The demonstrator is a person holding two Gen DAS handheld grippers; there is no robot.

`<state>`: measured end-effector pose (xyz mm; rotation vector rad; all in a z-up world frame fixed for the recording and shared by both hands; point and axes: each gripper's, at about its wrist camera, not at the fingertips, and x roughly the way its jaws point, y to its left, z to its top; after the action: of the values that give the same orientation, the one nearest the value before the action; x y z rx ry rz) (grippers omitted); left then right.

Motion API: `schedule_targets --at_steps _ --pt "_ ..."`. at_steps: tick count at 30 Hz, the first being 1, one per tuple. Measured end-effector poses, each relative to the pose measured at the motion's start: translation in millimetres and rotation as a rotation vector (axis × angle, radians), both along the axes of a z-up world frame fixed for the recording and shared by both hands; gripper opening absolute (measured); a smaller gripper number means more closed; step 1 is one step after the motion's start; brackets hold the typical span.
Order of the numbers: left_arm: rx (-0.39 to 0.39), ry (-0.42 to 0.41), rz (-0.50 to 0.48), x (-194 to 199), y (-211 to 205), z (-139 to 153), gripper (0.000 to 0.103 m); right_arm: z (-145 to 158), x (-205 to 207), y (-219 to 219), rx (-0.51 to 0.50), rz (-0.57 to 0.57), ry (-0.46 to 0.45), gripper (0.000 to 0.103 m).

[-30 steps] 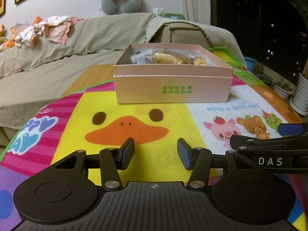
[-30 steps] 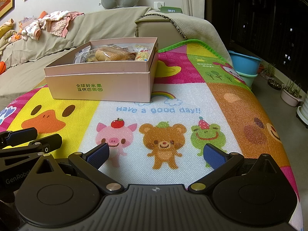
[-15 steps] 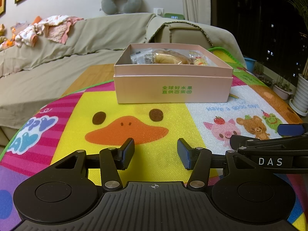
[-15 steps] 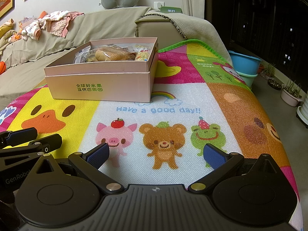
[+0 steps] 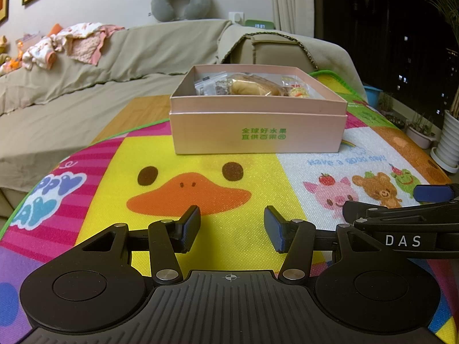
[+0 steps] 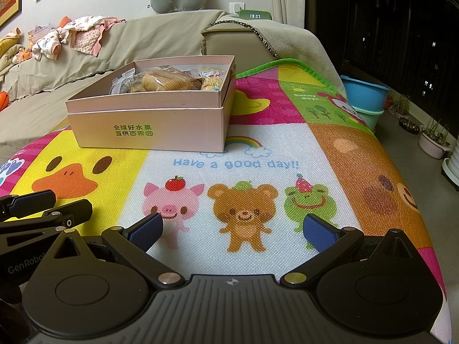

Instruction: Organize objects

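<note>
Left wrist view is showing the left gripper [image 5: 231, 227] and right gripper [image 6: 233, 230] both hovering parted and empty over the play mat [image 5: 243, 246], while wrapped snacks [image 5: 252, 87] are sitting together inside the pink box [image 5: 258, 136], seemingly gathered for tidiness.

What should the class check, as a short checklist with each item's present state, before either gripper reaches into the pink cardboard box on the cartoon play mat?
1. Left gripper open and empty: ok.
2. Right gripper open and empty: ok.
3. Pink cardboard box open, no lid: ok.
4. Wrapped bread roll and other packets inside box: ok.
5. Cartoon play mat free of obstacles between grippers and box: ok.
6. Where items should go: cannot tell.
</note>
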<state>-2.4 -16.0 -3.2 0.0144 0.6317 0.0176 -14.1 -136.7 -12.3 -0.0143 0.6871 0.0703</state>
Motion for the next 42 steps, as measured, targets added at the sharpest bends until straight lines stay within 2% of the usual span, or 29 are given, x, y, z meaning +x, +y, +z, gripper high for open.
schedule_targets --at_steps 42 --pt "-0.034 0.002 -0.001 0.1 4.2 -0.3 0.055 -0.1 0.3 0.1 0.000 0.000 0.000 0.103"
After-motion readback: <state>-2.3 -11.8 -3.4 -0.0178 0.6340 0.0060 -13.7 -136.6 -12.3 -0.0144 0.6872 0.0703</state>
